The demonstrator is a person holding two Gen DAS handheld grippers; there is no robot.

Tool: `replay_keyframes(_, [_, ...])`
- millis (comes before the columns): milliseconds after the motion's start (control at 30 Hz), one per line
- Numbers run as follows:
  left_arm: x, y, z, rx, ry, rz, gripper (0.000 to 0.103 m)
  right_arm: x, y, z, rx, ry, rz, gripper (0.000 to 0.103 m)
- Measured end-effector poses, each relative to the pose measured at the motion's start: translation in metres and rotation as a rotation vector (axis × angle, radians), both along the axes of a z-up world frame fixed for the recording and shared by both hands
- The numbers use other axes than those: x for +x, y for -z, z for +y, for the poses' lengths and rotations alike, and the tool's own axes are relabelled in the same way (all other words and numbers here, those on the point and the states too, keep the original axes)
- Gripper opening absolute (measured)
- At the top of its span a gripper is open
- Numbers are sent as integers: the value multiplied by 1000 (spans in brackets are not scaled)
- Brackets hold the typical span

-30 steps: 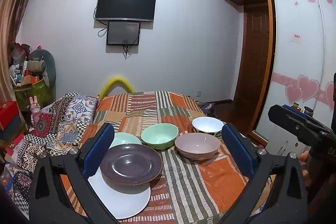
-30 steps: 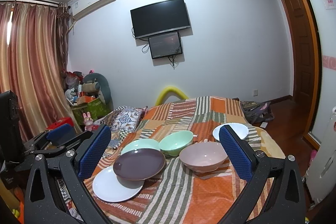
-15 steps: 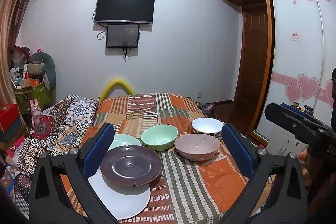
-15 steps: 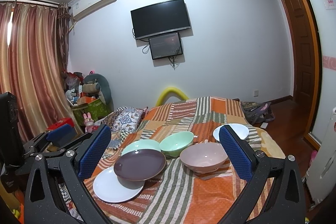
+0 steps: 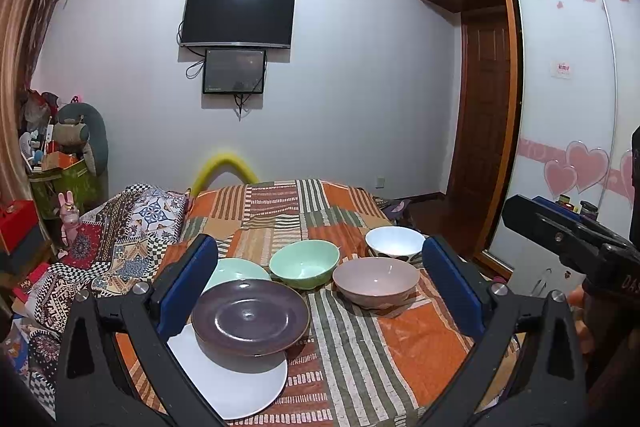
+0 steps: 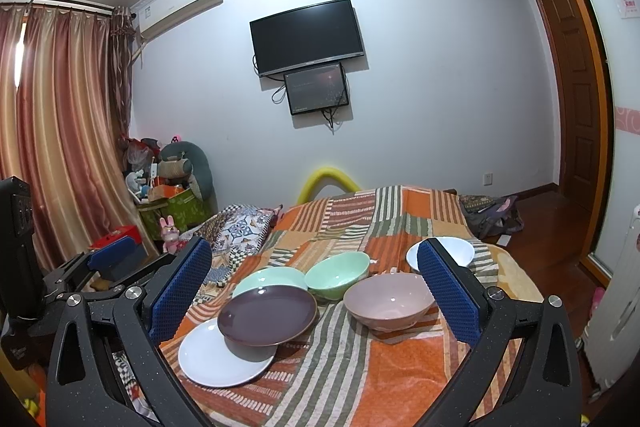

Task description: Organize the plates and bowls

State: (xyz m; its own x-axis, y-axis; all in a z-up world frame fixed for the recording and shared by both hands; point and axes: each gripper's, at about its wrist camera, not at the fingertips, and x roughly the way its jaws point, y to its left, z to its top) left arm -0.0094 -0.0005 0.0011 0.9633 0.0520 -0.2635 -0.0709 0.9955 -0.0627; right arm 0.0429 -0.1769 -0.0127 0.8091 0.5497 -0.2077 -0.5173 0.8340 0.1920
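On the striped orange cloth lie a purple plate overlapping a white plate and a pale green plate. Behind them stand a green bowl, a pink bowl and a white bowl. My left gripper hovers open in front of the dishes, holding nothing. My right gripper is open too, empty, and also shows at the right of the left wrist view.
The cloth-covered surface drops off at its right edge toward a wooden floor and a wardrobe. A patterned blanket, a green box with toys and curtains fill the left side.
The left wrist view has tilted down slightly, so the wall screens sit a little lower in frame. The dishes have not moved and both grippers stay open.
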Motion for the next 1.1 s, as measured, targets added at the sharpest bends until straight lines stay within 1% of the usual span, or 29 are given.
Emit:
replay_keyframes(733, [0,-1,-1,4,5,-3,103,3,3,1,-1,1,9,103])
replay_keyframes(967, [10,7,11,-1,12,31,103,16,17,10,-26,-16,54,103])
replay_keyframes(1100, [21,16,29,-9,-30,68,103,25,30,19,-52,-40,95,103])
